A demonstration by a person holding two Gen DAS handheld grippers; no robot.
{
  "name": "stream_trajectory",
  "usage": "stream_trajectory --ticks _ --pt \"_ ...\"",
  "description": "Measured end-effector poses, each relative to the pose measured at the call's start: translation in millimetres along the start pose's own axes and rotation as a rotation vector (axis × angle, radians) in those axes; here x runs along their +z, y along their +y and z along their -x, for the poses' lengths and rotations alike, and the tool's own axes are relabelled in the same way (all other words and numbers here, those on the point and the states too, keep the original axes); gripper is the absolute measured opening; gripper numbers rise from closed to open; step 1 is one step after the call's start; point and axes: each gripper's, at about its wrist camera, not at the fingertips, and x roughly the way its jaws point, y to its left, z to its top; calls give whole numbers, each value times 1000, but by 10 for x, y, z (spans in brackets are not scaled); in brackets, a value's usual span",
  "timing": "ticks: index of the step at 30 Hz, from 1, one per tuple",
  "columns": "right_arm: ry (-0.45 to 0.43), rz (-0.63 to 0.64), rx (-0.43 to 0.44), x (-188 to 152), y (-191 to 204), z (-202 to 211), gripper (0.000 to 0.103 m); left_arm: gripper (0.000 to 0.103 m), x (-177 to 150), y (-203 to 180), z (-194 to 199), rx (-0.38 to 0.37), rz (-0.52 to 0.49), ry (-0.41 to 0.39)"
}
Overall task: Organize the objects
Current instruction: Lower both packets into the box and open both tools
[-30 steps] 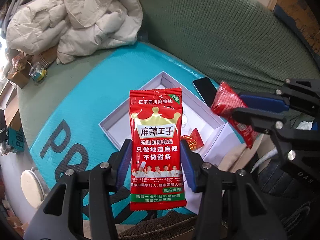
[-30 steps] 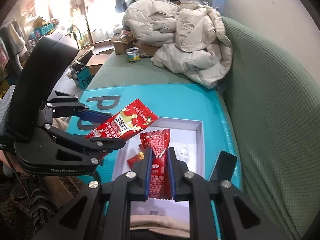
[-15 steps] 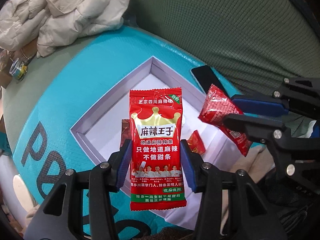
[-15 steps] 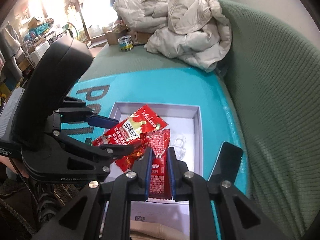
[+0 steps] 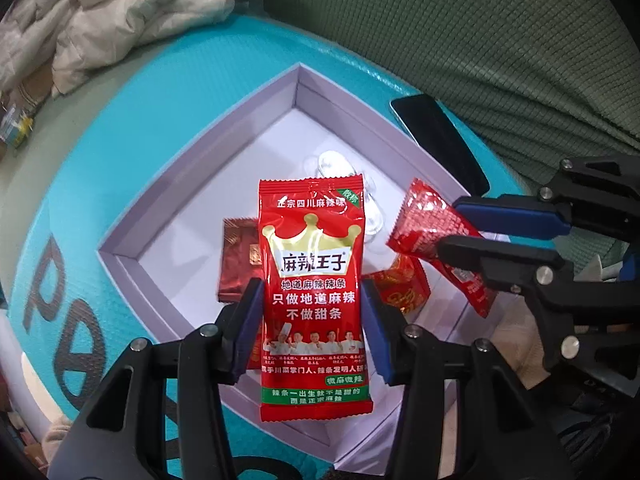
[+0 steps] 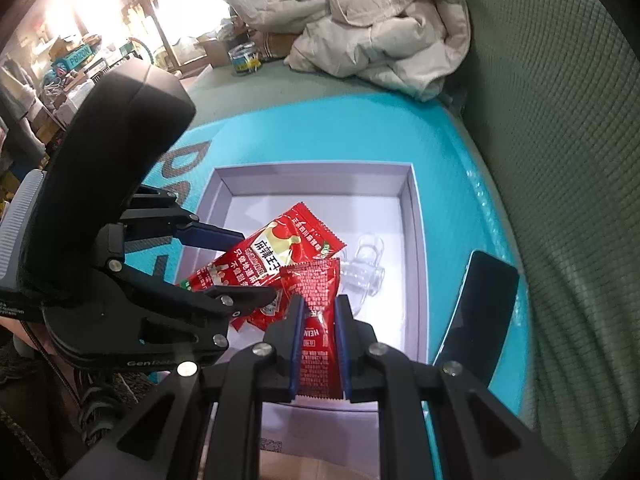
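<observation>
Left gripper [image 5: 312, 300] clamps the snack packet [image 5: 312, 280]; only its view shows 2 wrapped sweets [image 5: 400, 286], perhaps.

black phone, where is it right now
The flat black phone lies on the teal surface, just outside the right wall of the open white cardboard box in the right wrist view, beside the green sofa back.

left wrist: steeply down, close over the box [image 5: 256, 112] | right wrist: down and forward, close, from the box's [image 6: 316, 174] near side | shared: box, phone [image 5: 438, 142] [image 6: 478, 312], jacket [image 5: 120, 12] [image 6: 360, 20], each other's gripper
</observation>
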Motion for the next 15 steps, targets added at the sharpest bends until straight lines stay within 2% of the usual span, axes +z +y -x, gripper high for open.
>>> stream_trajectory --ticks 15 --pt "74 -20 -32 -72 -57 -191 16 46 -127 84 -97 -22 67 31"
